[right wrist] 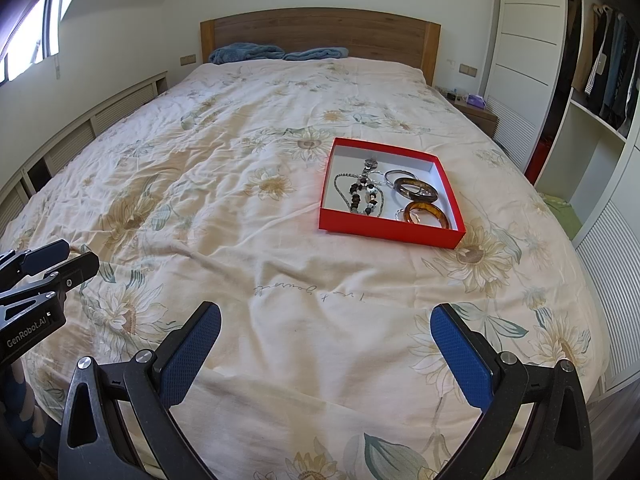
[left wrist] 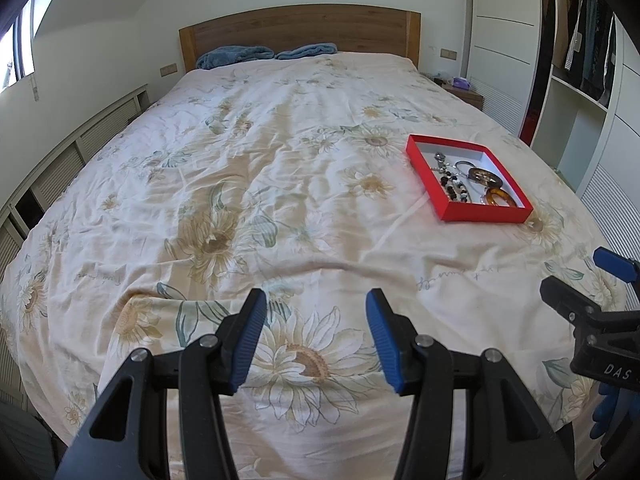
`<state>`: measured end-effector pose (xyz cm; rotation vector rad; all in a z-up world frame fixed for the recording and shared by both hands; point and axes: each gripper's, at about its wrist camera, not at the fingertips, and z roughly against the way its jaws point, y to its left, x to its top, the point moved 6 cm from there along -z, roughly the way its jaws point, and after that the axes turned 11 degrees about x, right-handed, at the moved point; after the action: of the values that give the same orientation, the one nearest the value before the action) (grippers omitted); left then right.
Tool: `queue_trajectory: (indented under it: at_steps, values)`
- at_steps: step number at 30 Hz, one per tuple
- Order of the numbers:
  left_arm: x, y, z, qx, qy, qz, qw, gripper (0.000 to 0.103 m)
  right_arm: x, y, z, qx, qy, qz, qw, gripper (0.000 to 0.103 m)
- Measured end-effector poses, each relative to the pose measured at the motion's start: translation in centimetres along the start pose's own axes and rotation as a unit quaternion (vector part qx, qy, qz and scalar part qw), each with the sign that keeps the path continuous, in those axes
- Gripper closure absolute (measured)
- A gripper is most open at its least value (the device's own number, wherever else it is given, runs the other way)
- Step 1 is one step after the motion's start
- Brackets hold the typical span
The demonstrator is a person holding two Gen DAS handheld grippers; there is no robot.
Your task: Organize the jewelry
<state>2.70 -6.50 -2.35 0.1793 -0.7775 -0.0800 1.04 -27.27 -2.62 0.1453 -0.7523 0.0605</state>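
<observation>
A red shallow box (right wrist: 384, 232) with a white inside lies on the bed, right of centre; it also shows in the left wrist view (left wrist: 428, 178). In it lie a beaded necklace (right wrist: 362, 194), a dark brown bangle (right wrist: 416, 189), an amber bangle (right wrist: 426, 214) and a thin silver ring bangle (right wrist: 394, 176). My left gripper (left wrist: 316, 304) is open and empty over the bed's near end, far left of the box. My right gripper (right wrist: 326, 318) is open wide and empty, short of the box. Each gripper shows at the other view's edge.
The bed has a cream sunflower cover (right wrist: 224, 208), a wooden headboard (right wrist: 320, 36) and two blue pillows (right wrist: 248, 53). A white wardrobe with hanging clothes (right wrist: 600, 64) stands on the right, a nightstand (right wrist: 476, 114) beside the headboard, low louvred cabinets (right wrist: 80, 140) on the left.
</observation>
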Motion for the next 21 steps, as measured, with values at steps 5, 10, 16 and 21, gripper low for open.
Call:
queue_trajectory:
  at_steps: [5, 10, 16, 21]
  values:
    - [0.00, -0.03, 0.00, 0.000, 0.000, 0.000, 1.0000, 0.053, 0.04, -0.03, 0.02, 0.000, 0.000, 0.001, 1.000, 0.000]
    - [-0.10, -0.11, -0.03, 0.000, 0.001, 0.000, 1.0000, 0.053, 0.07, -0.03, 0.03, 0.001, 0.000, 0.000, 1.000, 0.000]
    - [-0.10, -0.04, -0.08, 0.000, 0.002, 0.000, 1.0000, 0.053, 0.07, -0.05, 0.04, 0.001, 0.000, 0.000, 1.000, 0.000]
    - [-0.10, -0.99, -0.13, -0.001, 0.005, -0.005, 1.0000, 0.053, 0.16, -0.12, 0.07, -0.001, 0.000, 0.000, 1.000, 0.000]
